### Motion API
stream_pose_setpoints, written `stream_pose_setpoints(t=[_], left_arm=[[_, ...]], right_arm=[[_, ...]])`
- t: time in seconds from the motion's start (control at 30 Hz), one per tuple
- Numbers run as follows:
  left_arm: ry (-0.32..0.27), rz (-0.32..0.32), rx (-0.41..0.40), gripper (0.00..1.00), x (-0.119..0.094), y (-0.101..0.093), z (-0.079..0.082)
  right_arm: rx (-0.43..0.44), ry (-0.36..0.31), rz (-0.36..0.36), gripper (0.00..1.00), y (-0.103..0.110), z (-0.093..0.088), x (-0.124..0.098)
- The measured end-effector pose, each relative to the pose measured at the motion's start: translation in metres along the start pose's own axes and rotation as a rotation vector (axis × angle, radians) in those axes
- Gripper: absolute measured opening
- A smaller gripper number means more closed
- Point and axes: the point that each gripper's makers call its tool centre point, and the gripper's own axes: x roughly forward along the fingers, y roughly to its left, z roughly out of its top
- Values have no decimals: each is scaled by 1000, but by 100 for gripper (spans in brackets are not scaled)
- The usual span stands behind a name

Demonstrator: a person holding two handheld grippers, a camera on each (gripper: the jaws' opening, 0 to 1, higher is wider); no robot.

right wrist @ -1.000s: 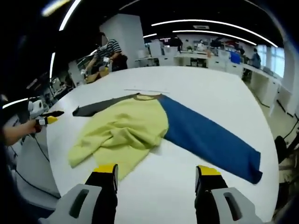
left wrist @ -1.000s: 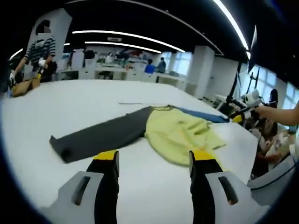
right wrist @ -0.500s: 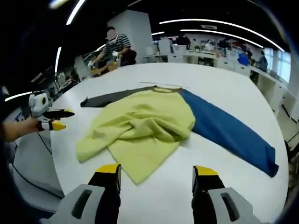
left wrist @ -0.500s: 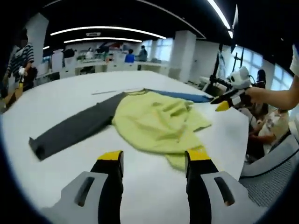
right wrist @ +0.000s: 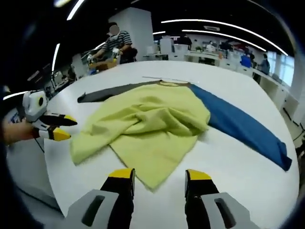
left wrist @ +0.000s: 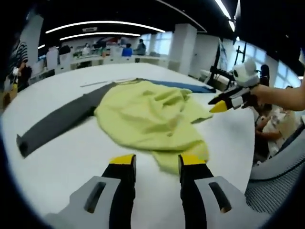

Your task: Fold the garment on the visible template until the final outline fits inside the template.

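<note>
A long-sleeved cloth garment with a rumpled yellow-green body, a dark grey sleeve and a blue sleeve was seen spread on the white round table. No template outline could be made out. Both sleeves were still laid out flat, so the folding was judged barely begun. The left gripper and right gripper were held empty near the garment's hem, jaws parted.
</note>
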Motion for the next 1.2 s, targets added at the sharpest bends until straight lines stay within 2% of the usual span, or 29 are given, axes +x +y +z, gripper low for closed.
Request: stream_pose_setpoints(t=[0.1, 0.33, 0.43, 0.6, 0.7, 0.77, 0.97, 1.03, 1.2], left_arm=[[30, 4, 20, 27, 5, -3, -7], [42, 15, 23, 18, 9, -6, -11], [52, 14, 17, 15, 9, -8, -12], [63, 39, -53, 11, 10, -8, -12], [76, 57, -51, 11, 11, -11, -11], [80, 65, -58, 10, 11, -12, -12], [92, 88, -116, 6, 11, -11, -13], [85, 121, -200, 3, 11, -10, -14], [90, 126, -196, 2, 11, -11, -14]], right_arm=[[-6, 4, -11, 31, 4, -3, 4], [-28, 3, -69, 23, 4, -4, 9], [-10, 21, -78, 22, 6, -8, 10], [34, 12, -121, 19, 3, -7, 9], [82, 55, -169, 19, 1, -13, 5], [65, 57, -182, 21, 2, -13, 5], [56, 58, -181, 14, 8, -10, 9], [63, 62, -173, 8, 13, -9, 11], [94, 60, -165, 0, 14, -8, 14]])
